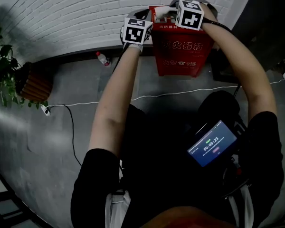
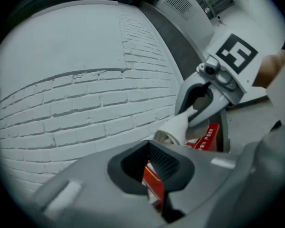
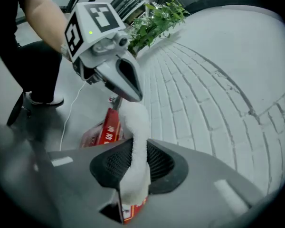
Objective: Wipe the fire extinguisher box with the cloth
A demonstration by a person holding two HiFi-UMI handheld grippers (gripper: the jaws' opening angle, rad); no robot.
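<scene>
"Red is the fire extinguisher box, is it not? Where does it stand?"

"On the grey floor, against the white brick wall, straight ahead of the person. Both forearms reach out to its upper edge."

"And the cloth?"

"White, rolled into a thick strip. It lies at the top edge of the box and runs between the two tools."

"How does the right gripper stand?"

"Its jaws are clamped on one end of the cloth. A sliver of printed red panel shows just beneath the cloth in the same gap."

"The left gripper?"

"Its jaws are drawn in on a thin red edge of the box, which passes between the dark pads. The cloth ends just beside its tips; whether they pinch the cloth as well cannot be told."

"What else is round about?"

"A small bottle lies by the foot of the wall, left of the box. A white cable crosses the floor, and a leafy plant stands far to the left. A lit screen hangs at the person's body."
</scene>
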